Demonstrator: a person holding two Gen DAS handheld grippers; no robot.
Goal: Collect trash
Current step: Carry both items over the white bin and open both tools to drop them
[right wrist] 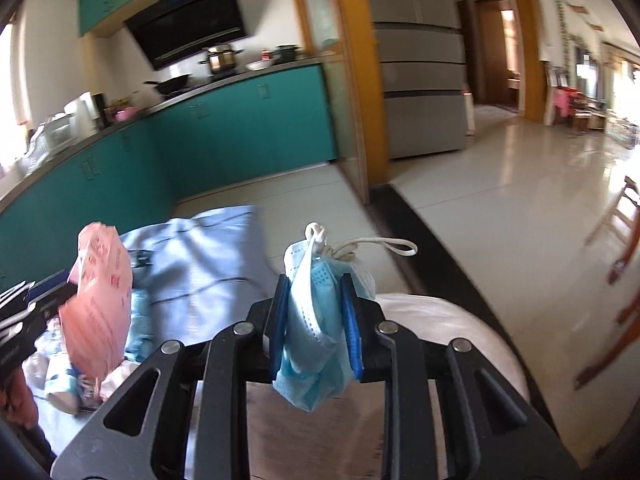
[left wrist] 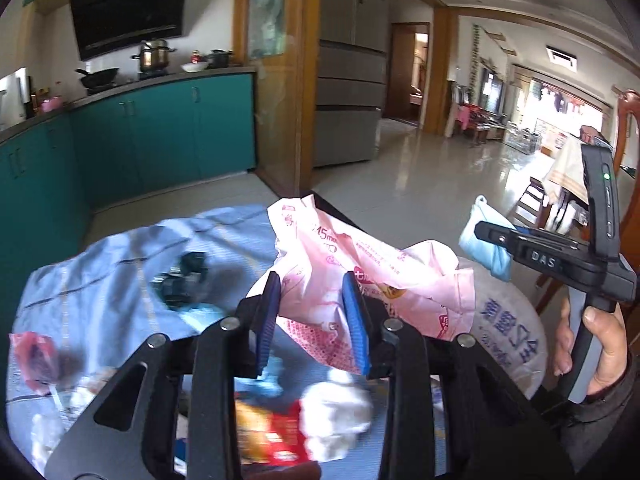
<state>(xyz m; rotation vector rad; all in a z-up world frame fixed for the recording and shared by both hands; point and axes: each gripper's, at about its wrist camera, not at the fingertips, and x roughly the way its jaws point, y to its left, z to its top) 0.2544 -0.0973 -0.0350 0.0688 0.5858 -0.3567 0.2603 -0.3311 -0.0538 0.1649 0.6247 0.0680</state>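
Observation:
My left gripper (left wrist: pixel 316 312) is shut on a crumpled pink plastic wrapper (left wrist: pixel 360 264) and holds it above a table with a light blue cloth (left wrist: pixel 120 264). The wrapper also shows at the left of the right wrist view (right wrist: pixel 100 296). My right gripper (right wrist: pixel 316 316) is shut on a blue and white face mask (right wrist: pixel 316 320), lifted above a white bag (right wrist: pixel 436 320). That gripper and the mask (left wrist: pixel 488 244) show at the right of the left wrist view. Loose trash lies on the cloth: a red snack packet (left wrist: pixel 276 432), white tissue (left wrist: pixel 340 416) and a pink candy wrapper (left wrist: pixel 36 356).
A white bag with blue print (left wrist: pixel 508 336) stands to the right of the table. Dark clips (left wrist: pixel 180 280) lie on the cloth. Teal kitchen cabinets (left wrist: pixel 160 132) stand behind, a grey fridge (left wrist: pixel 348 92) and open tiled floor (left wrist: pixel 432 184) beyond. Wooden chairs (right wrist: pixel 616 264) are at the right.

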